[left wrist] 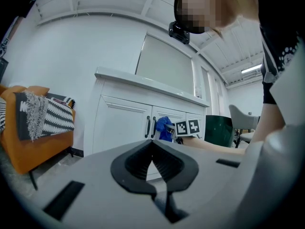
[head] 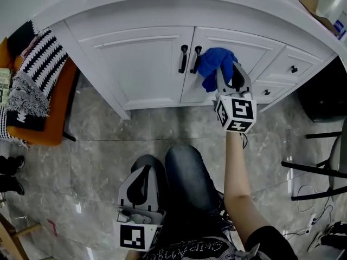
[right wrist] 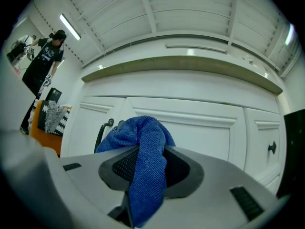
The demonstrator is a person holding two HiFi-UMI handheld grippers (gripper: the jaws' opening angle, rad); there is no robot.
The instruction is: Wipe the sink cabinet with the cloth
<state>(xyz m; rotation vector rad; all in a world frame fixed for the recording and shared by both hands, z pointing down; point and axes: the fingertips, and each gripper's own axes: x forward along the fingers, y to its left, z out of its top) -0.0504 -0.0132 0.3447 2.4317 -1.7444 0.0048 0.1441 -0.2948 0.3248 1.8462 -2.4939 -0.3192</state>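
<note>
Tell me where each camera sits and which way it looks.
Head view: on the head, looking down at the cabinet, knee, left gripper, right gripper.
Left gripper view: low by the knee, over its shut jaws toward the cabinet.
Right gripper view: near the door, over jaws shut on the cloth.
Shared: all three show the cloth.

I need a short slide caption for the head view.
Right tongs hold a blue cloth at the white cabinet door; left tongs hang shut and empty.

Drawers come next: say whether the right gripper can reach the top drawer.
Probably yes: the right gripper, shut on the cloth by the door handles, has only bare cabinet front before that drawer.
</note>
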